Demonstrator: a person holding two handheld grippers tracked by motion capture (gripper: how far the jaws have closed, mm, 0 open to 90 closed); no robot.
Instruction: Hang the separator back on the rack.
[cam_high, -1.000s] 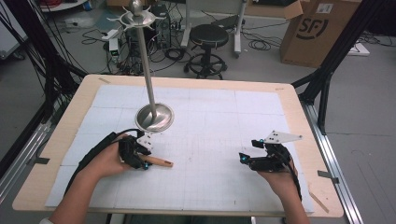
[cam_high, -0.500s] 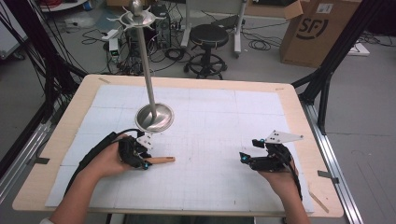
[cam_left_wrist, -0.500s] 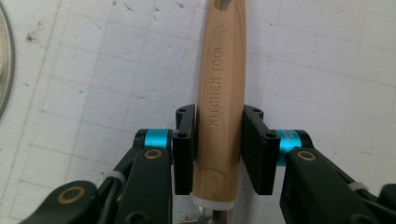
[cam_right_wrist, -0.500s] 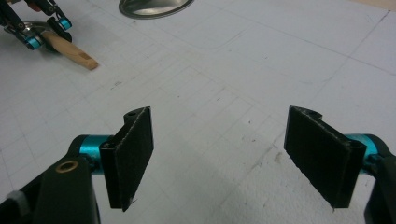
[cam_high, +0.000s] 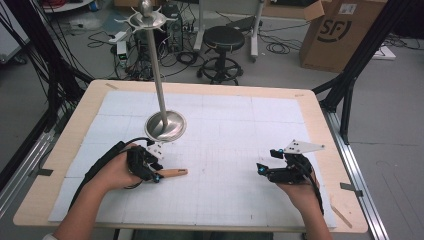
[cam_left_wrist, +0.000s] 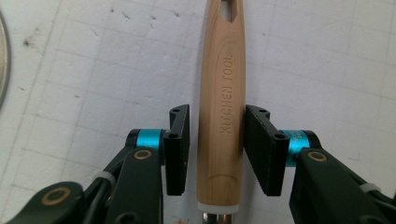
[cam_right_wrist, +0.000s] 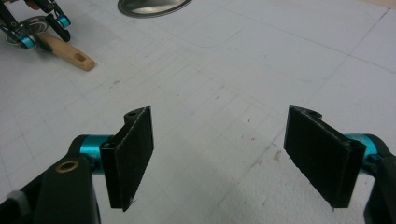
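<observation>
Left gripper (cam_left_wrist: 217, 149) at a wooden handle (cam_left_wrist: 222, 116); right gripper (cam_right_wrist: 231, 156) idle.

We see the left jaws narrow, having just eased apart a little, the handle between them: one pad touches it, the other shows a sliver of gap. It lies flat on the table (cam_high: 240, 125) near the stand's base (cam_high: 165, 126), stamped "KITCHEN TOOL". Our right jaws gape wide, holding nothing. The box (cam_high: 345, 32) reads "SF".
</observation>
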